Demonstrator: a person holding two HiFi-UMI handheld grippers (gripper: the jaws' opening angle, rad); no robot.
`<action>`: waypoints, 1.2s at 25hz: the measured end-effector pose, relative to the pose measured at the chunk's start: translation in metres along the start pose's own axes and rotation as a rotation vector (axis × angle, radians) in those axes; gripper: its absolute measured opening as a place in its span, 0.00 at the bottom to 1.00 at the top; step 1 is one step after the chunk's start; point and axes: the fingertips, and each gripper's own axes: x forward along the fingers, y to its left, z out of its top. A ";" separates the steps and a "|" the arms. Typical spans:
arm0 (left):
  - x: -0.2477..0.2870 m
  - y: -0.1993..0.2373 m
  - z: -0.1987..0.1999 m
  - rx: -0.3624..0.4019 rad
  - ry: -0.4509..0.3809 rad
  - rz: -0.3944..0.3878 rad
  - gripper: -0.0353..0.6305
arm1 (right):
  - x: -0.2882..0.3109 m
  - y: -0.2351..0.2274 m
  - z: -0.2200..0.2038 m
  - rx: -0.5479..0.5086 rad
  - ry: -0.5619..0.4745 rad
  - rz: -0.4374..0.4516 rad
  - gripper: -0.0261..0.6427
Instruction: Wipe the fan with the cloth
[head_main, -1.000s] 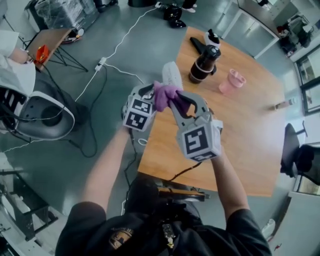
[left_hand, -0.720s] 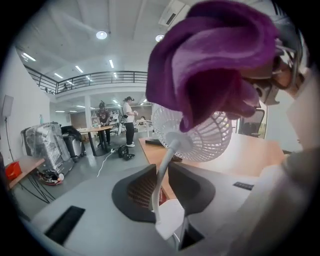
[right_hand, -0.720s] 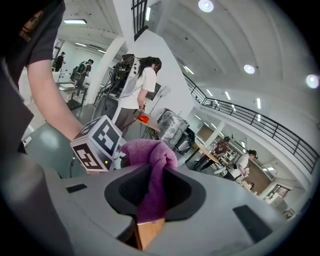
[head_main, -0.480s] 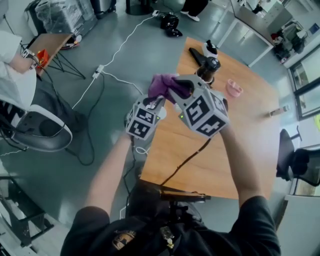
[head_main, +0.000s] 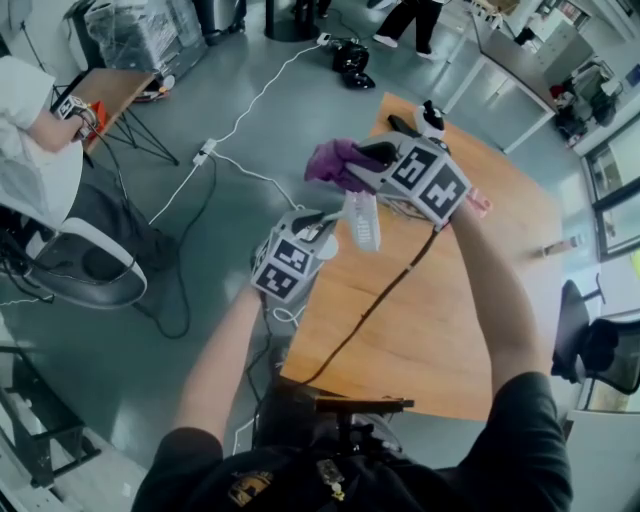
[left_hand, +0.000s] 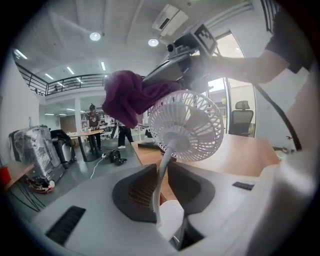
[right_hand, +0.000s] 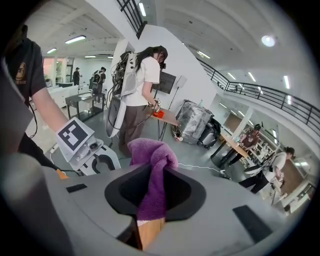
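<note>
A wooden table (head_main: 450, 330) is seen below, on the right. Over its near left edge the left gripper (head_main: 320, 228) is held up. Its jaws have just been closing and are clamped on the thin stem of a white fan (head_main: 362, 222), whose round grille is raised just beyond them. The right gripper (head_main: 363, 165) is held farther off, its jaws pressed together on a purple cloth (head_main: 335, 160), which is bunched at the grille's upper left rim.
</note>
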 end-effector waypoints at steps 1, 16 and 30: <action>0.000 -0.001 -0.001 0.000 0.004 -0.004 0.17 | 0.002 -0.003 -0.002 0.016 -0.016 0.016 0.16; -0.004 -0.009 0.006 0.002 0.076 0.059 0.17 | 0.014 -0.038 -0.065 -0.054 -0.186 -0.128 0.16; -0.006 0.002 -0.001 -0.024 0.115 0.120 0.17 | 0.030 0.028 -0.160 -0.011 -0.148 -0.031 0.15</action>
